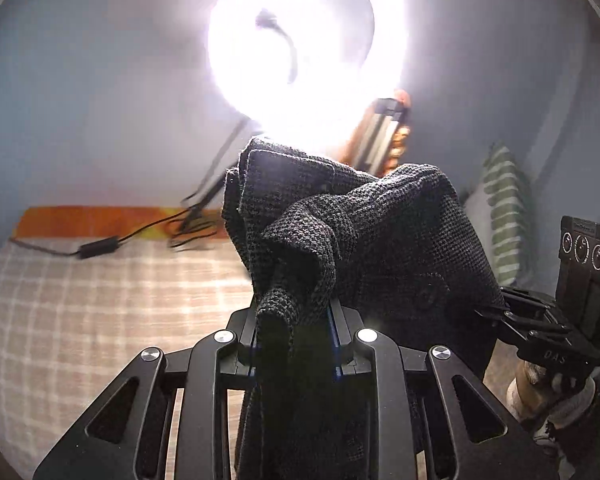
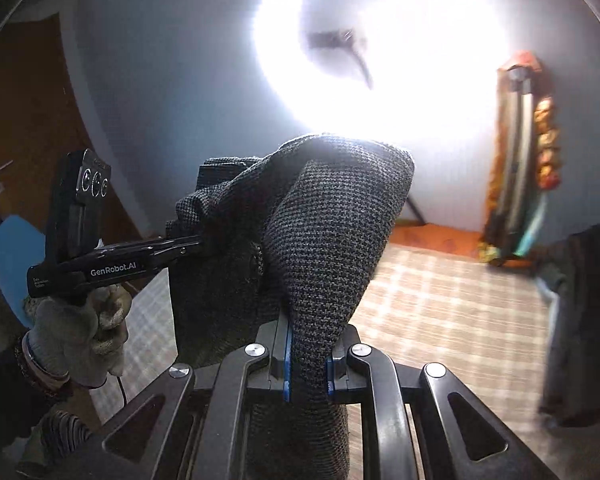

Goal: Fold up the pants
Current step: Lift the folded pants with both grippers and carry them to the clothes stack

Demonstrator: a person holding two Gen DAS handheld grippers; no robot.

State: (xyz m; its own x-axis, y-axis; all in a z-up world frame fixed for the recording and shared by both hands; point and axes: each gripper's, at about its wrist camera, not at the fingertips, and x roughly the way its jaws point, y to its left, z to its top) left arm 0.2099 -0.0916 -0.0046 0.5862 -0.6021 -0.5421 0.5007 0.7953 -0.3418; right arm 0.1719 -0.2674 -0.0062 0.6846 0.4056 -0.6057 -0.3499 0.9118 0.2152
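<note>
Dark woven pants (image 1: 380, 240) hang pinched in my left gripper (image 1: 294, 344) and right gripper (image 2: 308, 360), so next I should lay them flat on the checked bed (image 1: 100, 300).

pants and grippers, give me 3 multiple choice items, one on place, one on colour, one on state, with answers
1. Where are the pants?
A. spread flat on the checked bedcover
B. lifted above the checked bedcover between the two grippers
C. hung on the door

2. What colour is the pants fabric?
A. dark grey weave
B. bright red
C. white

3. What state is the right gripper in?
A. wide open and empty
B. shut on the pants
C. shut on a cable

Answers:
1 B: the cloth is bunched up in the air, with the checked bedcover below it, and the left gripper also holds a fold.
2 A: both wrist views show a dark grey woven cloth.
3 B: its blue-padded fingers press on the fabric from both sides.
</note>
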